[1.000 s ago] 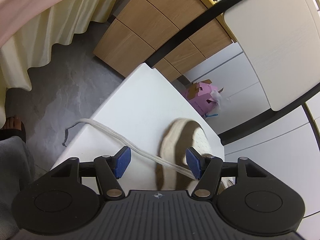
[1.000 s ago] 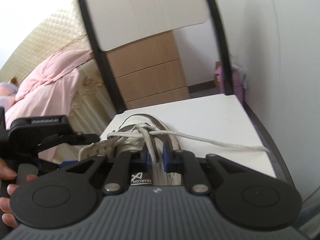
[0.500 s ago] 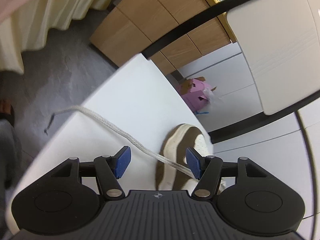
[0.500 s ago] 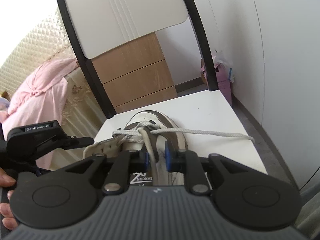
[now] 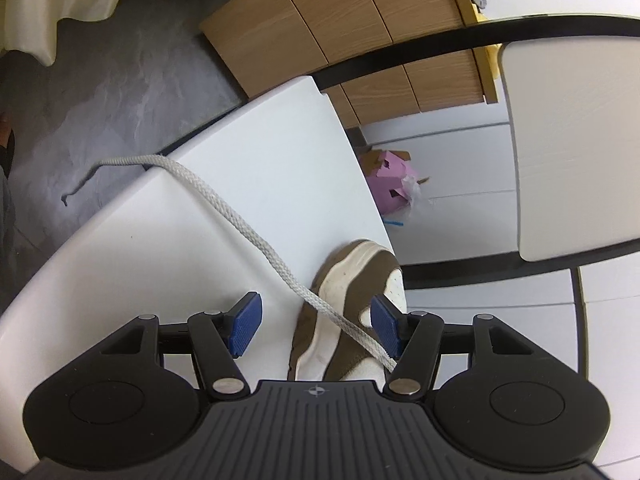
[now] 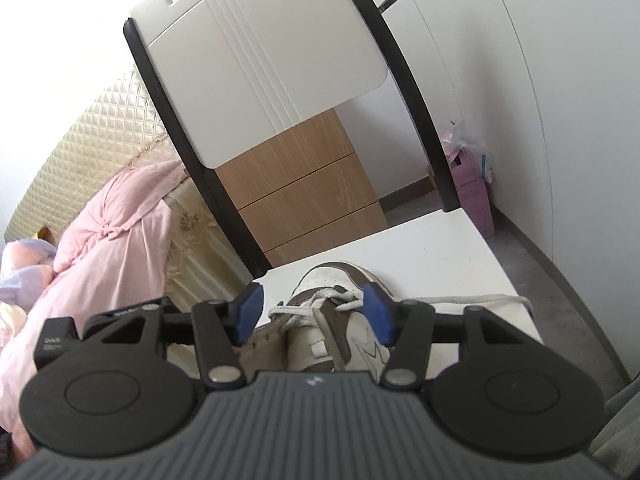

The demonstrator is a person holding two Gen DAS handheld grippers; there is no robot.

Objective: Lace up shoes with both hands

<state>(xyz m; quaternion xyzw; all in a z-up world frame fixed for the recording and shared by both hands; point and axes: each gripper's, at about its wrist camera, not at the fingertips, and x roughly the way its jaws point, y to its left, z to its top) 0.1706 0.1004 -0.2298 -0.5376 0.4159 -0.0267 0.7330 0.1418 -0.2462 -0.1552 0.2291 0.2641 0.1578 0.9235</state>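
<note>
left gripper [image 5: 316, 324]: jaws closing slightly, lace passing between, unpinched
shoe [image 6: 340, 320]: sitting on chair seat [image 5: 240, 208], between both grippers
lace [image 5: 224, 204]: soft, limp, best taken mid-strand
right gripper [image 6: 312, 316]: jaws opening, holding nothing

A brown-and-white shoe [image 6: 340, 320] with an off-white braided lace [image 5: 224, 208] sits on a white chair seat [image 5: 160, 240] framed in black, beside wood-grain drawers [image 6: 304, 204], a pink quilt [image 6: 112, 232], a seemingly pink box [image 5: 390, 188] and blue gripper pads [image 5: 245, 324].
</note>
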